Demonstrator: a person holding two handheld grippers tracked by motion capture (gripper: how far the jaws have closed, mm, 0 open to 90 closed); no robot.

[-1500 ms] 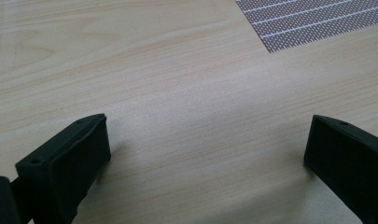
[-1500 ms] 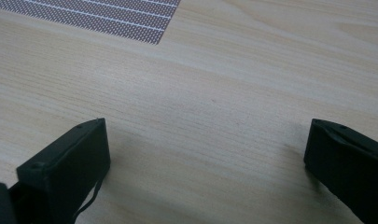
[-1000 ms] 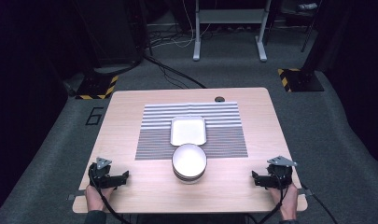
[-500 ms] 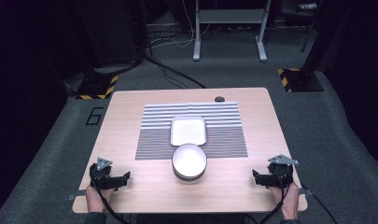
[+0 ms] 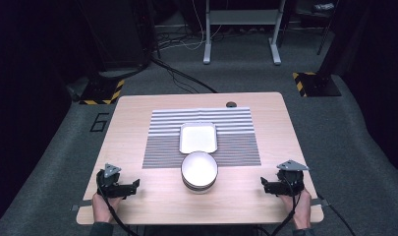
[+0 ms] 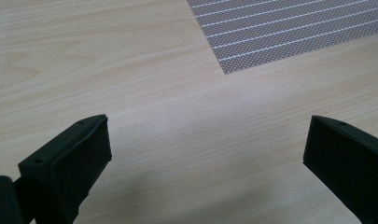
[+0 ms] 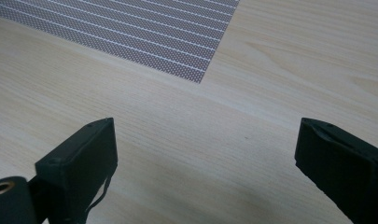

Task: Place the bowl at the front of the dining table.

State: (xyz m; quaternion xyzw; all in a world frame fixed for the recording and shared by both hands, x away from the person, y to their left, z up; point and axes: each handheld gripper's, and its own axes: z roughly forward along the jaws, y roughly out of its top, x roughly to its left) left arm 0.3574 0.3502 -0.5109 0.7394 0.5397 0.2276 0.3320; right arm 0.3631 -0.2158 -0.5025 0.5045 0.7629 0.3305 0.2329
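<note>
Right now one stack of round white bowls (image 5: 199, 171) sits at the near edge of the striped mat (image 5: 201, 137), in the middle of the table (image 5: 137, 105); I cannot count the bowls in it from above. Just behind it, touching or nearly so, lies one square white dish (image 5: 198, 137) on the same mat. One small dark round thing (image 5: 230, 104) sits at the far edge of the table, beyond the mat.

I hold two grippers. My left gripper (image 5: 132, 186) rests low over the bare wood near the front left corner, well apart from the bowls. Its jaws stand wide apart, with nothing between them but tabletop; in its own view one corner of the mat (image 6: 289, 32) shows ahead. My right gripper (image 5: 265, 185) sits near the front right corner, likewise well apart from the stack, jaws spread wide and holding nothing, with a corner of the mat (image 7: 130, 28) ahead of it.
</note>
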